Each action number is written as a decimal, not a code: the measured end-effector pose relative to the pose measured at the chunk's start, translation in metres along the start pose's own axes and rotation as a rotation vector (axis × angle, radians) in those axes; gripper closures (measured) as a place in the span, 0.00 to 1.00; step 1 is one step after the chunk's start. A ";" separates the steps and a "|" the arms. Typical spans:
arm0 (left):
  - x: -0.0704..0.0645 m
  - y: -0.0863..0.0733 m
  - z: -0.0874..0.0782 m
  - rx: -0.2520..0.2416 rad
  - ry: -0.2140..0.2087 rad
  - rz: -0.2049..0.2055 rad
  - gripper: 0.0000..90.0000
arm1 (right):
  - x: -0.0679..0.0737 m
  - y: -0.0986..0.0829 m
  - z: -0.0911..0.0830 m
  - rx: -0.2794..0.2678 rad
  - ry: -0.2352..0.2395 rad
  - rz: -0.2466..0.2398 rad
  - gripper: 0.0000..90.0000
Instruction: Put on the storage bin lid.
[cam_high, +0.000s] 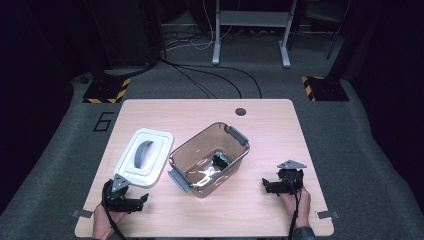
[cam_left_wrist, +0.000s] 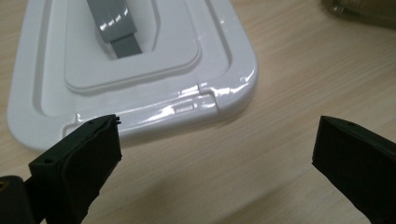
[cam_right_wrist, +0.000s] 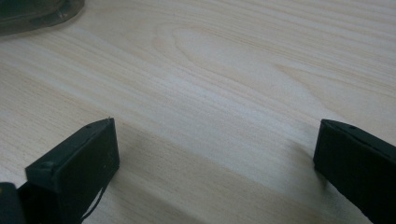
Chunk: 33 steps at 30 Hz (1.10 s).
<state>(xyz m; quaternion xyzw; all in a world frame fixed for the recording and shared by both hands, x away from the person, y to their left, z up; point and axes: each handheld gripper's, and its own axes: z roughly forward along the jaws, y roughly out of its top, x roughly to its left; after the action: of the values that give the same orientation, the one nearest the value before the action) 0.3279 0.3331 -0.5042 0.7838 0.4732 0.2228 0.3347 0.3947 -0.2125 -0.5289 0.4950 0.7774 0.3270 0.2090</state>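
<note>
The pale wooden table (cam_high: 260, 120) with rounded corners fills the middle of the high view, with a small dark round hole (cam_high: 240, 111) near its far edge.

At the centre of that view sits the clear brownish plastic storage box (cam_high: 209, 159) with grey clip handles at two ends, standing open and set at a slant. A small dark object (cam_high: 220, 160) lies on its floor; what it is cannot be told.

Just left of the box, close but apart from it, lies the white rectangular plastic lid (cam_high: 145, 156) with a grey arched handle, flat on the table. In the left gripper view the lid (cam_left_wrist: 140, 70) takes the upper left of the frame, its near edge just beyond the jaws.

In the lower left of the high view a hand holds the left gripper (cam_high: 134, 201), near the lid's near corner; in its own view the left gripper (cam_left_wrist: 215, 154) has its black jaws spread wide with bare wood between them.

In the lower right, well apart from the box, a hand holds the right gripper (cam_high: 270, 185). In its own view the right gripper (cam_right_wrist: 215, 154) is likewise gaping wide over bare wood, a corner of the box (cam_right_wrist: 32, 14) showing at the upper left.
</note>
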 end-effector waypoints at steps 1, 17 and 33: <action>0.000 0.002 0.000 -0.022 -0.007 0.003 0.00 | 0.000 0.000 0.000 0.000 0.000 0.000 0.00; 0.037 0.042 0.000 -0.126 -0.084 -0.149 0.00 | 0.000 0.000 0.000 0.000 0.001 0.001 0.00; 0.050 0.072 0.049 0.022 0.047 -0.135 0.01 | 0.000 0.000 0.000 -0.001 0.000 0.001 0.00</action>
<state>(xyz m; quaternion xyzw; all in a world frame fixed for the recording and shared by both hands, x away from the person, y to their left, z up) 0.4257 0.3389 -0.4826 0.7483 0.5351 0.2130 0.3293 0.3944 -0.2124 -0.5288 0.4953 0.7770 0.3275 0.2090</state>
